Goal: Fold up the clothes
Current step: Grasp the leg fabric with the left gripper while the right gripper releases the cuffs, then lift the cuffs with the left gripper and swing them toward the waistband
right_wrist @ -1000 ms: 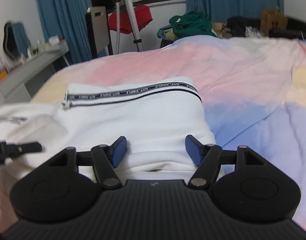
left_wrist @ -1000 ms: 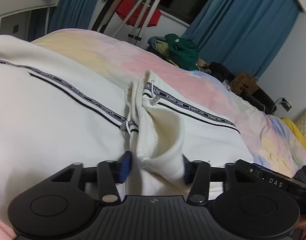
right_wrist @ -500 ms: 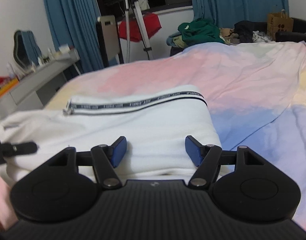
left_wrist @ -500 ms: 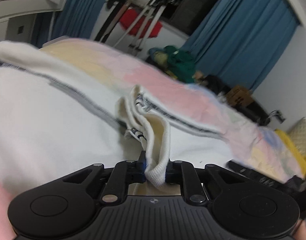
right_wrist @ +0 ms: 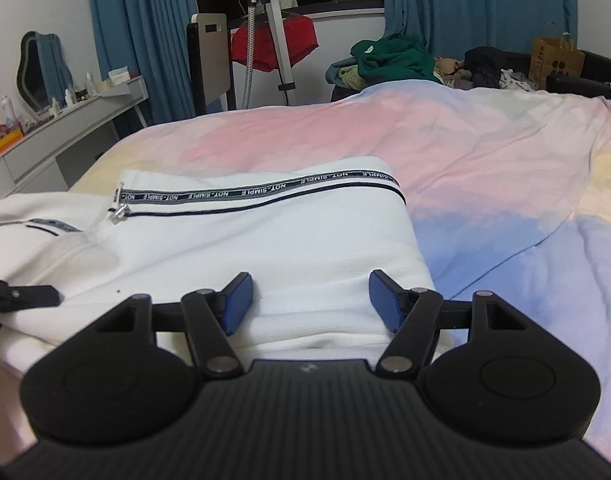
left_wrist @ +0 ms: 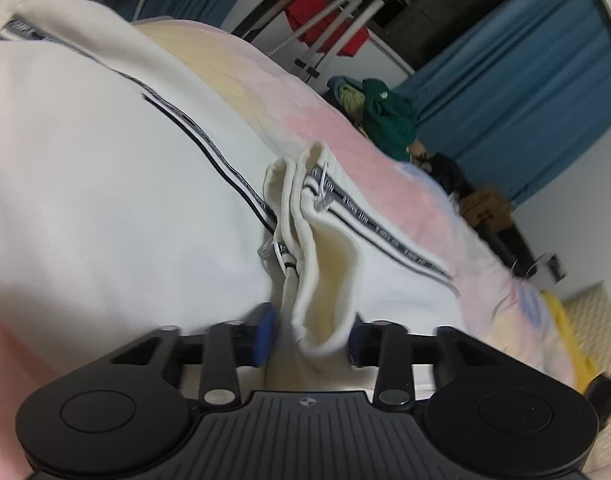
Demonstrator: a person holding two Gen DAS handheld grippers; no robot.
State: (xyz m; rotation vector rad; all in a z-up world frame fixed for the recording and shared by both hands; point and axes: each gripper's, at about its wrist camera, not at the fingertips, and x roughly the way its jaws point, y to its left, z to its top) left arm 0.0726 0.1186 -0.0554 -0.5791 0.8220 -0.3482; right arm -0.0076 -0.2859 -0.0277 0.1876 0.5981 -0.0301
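Broadly, a pastel bedspread in pink, blue and yellow is seen filling both views, and a white garment with a black lettered stripe is laid on it, partly folded. In the right wrist view the garment is spread from the centre out to nine o'clock, with its striped edge toward twelve o'clock. A green clothes pile is found at one o'clock beyond the bed, and a grey dresser at ten o'clock.

The right gripper is held with its jaws wide apart over the near hem of the garment; the cloth is seen lying between the blue pads, and nothing is pinched. Whether the pads touch the fabric cannot be told.

In the left wrist view the left gripper is shown with its jaws parted to a middling gap. An upright fold of the white garment, a collar-like flap, is set between them, lying against the right pad, with a gap left beside the left pad. A small zipper pull is seen at twelve o'clock from the flap.
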